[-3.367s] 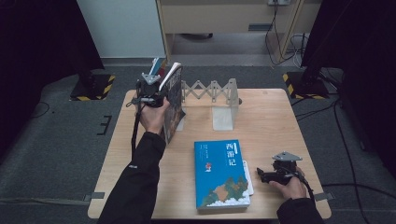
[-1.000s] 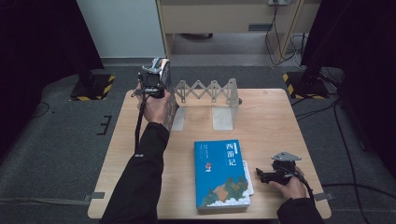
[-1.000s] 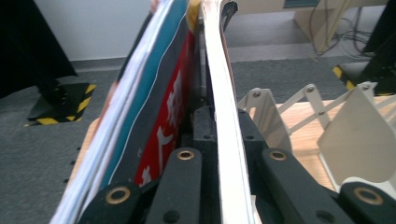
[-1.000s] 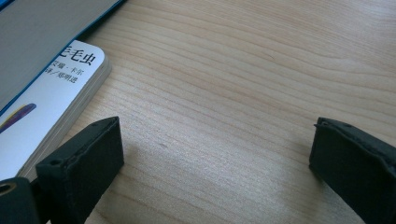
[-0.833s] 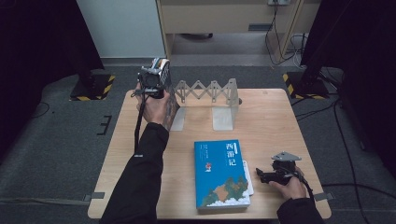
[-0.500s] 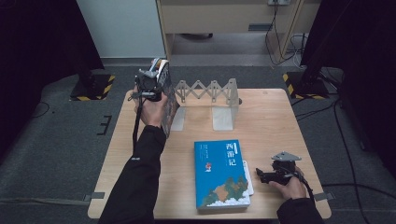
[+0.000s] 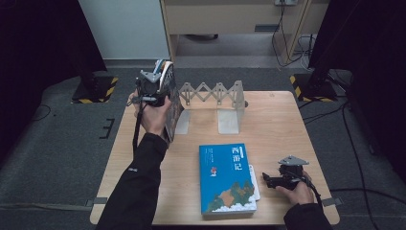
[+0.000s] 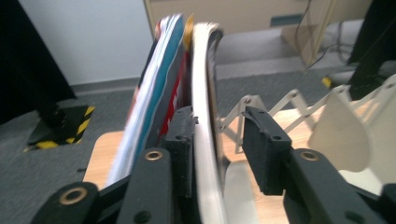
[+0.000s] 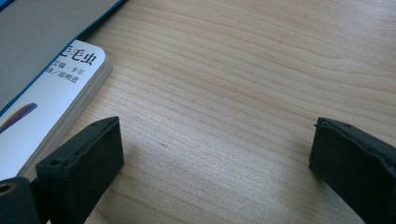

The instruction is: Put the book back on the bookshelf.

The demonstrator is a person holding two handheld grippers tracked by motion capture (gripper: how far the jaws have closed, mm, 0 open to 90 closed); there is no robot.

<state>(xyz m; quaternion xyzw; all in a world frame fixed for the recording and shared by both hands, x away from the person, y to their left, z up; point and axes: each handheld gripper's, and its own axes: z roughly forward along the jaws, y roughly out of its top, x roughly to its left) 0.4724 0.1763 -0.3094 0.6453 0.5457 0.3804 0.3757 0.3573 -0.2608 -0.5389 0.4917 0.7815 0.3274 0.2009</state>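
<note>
So at the far left we've got the left gripper (image 8: 217,135) with jaws parted around a thin white-edged book (image 8: 205,93) standing upright at the left end of the grey accordion book rack (image 7: 213,91), not clamped. Near right, the right gripper (image 9: 215,163) sits wide open and empty, just right of the big blue hardcover book (image 7: 226,177).

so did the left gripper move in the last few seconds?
Yes. The left gripper went up and away from the person, then partway back; it now sits beside the rack's left end.

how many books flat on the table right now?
2 visible: the blue book lying near the front edge, and a white book under it, peeking out beside the right gripper. More could be hidden underneath.
</note>
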